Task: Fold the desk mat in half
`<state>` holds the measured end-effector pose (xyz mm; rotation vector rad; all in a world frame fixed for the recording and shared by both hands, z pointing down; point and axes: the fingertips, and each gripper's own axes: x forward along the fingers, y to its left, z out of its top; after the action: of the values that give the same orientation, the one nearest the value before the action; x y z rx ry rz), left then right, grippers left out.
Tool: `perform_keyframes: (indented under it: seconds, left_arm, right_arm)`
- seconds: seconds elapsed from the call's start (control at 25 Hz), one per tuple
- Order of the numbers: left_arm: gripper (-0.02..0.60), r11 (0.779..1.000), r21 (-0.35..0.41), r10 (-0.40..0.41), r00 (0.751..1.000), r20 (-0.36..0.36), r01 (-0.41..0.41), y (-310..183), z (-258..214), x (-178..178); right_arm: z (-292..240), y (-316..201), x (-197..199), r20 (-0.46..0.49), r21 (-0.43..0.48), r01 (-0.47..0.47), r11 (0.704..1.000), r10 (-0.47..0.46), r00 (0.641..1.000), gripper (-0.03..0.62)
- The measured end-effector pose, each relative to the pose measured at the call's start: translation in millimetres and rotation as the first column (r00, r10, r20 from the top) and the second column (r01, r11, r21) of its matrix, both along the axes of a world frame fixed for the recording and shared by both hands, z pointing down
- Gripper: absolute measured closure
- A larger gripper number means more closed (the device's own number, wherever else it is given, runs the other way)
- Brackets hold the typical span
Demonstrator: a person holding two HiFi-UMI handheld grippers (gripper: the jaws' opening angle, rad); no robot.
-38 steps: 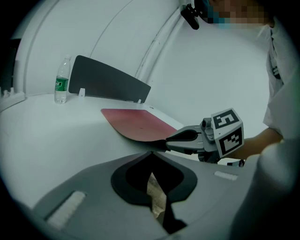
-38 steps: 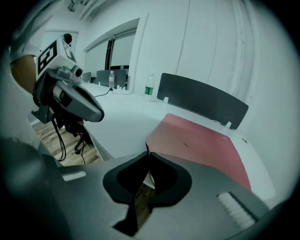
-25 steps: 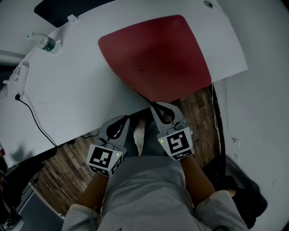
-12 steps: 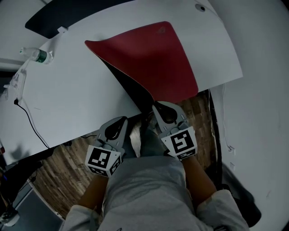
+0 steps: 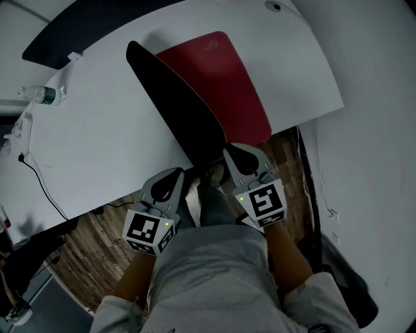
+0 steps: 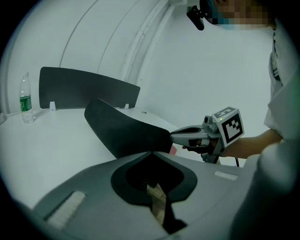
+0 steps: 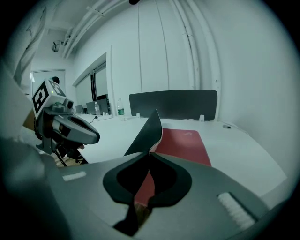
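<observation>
The desk mat (image 5: 224, 78) lies on the white desk (image 5: 97, 149), red side up. Its left part is lifted and curls over to the right, showing the black underside (image 5: 182, 110). My right gripper (image 5: 225, 151) is shut on the mat's near corner at the desk's front edge. In the right gripper view the mat's edge runs between the shut jaws of that gripper (image 7: 150, 152), with the black flap (image 7: 147, 133) standing above the red face (image 7: 183, 145). My left gripper (image 5: 175, 174) is shut and empty, just off the desk's front edge, left of the mat.
A water bottle (image 5: 40, 95) stands at the desk's far left, and a black cable (image 5: 39, 175) trails off the left edge. A dark divider panel (image 5: 84, 26) runs along the back. There is a round hole (image 5: 276, 6) at the desk's far right, and wooden floor (image 5: 97, 240) below.
My right gripper has raised the mat's near corner. The mat's left side has come off the desk and swung over to the right, baring its black underside. My left gripper has stayed in place.
</observation>
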<state>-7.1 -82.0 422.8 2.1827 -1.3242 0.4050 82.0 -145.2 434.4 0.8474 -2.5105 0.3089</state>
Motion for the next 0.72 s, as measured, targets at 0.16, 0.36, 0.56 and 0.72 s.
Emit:
perform_keyframes:
  seconds: [0.16,0.36,0.56,0.72]
  left_arm:
    - [0.563,1.000,-0.004,0.014,1.000,0.008,-0.014,-6.3,0.9,12.5]
    - [0.563,1.000,-0.013,0.028,1.000,0.013,-0.027,-13.3,4.9,26.5]
    - [0.563,0.999,-0.029,0.041,0.999,0.015,-0.041,-19.9,10.4,37.5]
    - [0.563,0.998,-0.036,0.052,0.999,0.016,-0.052,-25.7,13.2,47.9]
  right_arm:
    - [6.5,-8.9,20.2,-0.006,-0.011,-0.032,0.999,0.032,0.999,0.576]
    - [16.3,-20.8,47.0,-0.018,-0.026,-0.079,0.997,0.079,0.997,0.576]
    - [25.1,-33.5,71.3,-0.030,-0.035,-0.125,0.992,0.124,0.992,0.576]
    - [30.5,-40.9,88.0,-0.040,-0.040,-0.150,0.988,0.148,0.988,0.576]
